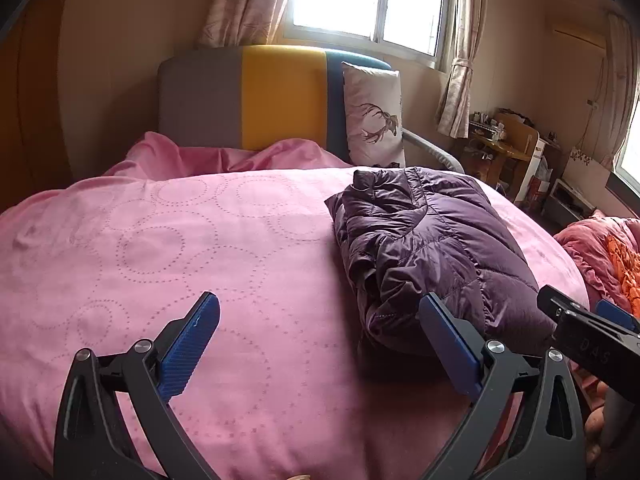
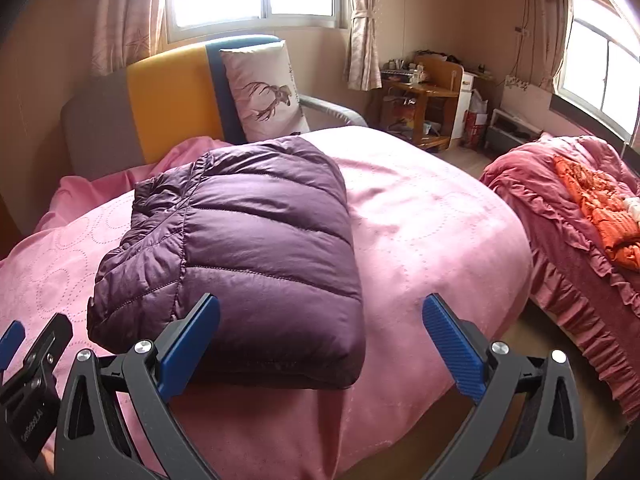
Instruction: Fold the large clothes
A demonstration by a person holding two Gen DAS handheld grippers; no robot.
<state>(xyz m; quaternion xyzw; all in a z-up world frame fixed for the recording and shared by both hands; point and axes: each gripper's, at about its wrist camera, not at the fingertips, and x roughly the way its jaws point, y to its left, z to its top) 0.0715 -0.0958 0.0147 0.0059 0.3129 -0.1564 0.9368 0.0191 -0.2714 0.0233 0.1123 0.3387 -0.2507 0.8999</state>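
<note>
left tool (image 1: 320, 340) sits low at the bottom of the left wrist frame, aimed across the bed (image 1: 160, 260) toward the headboard (image 1: 280, 96), jaws spread wide, released, holding nothing. its right blue pad is just beside the near left corner of the purple down jacket (image 1: 420, 240); contact there is hard to judge through the fisheye, probably just apart.

right tool (image 2: 320, 344) is also low at the bottom of its own frame, level, pointing the same way, jaws spread wide, released, empty. its left pad overlaps the jacket's near edge in the picture; the right pad is over bare pink cover.

purple down jacket (image 2: 240, 248) lies folded into a compact puffy rectangle on the pink bed cover, centre-left of the right wrist frame, right of centre in the left wrist frame. collar end points at the headboard.

each tool shows in the other's view: right tool (image 1: 592, 332) at the lower right edge, left tool (image 2: 28, 364) at the lower left edge, so they are side by side, near each other.

deer pillow (image 2: 264, 92) leans upright on the headboard. second bed with red ruffled cover (image 2: 580, 216) at right, well apart.
</note>
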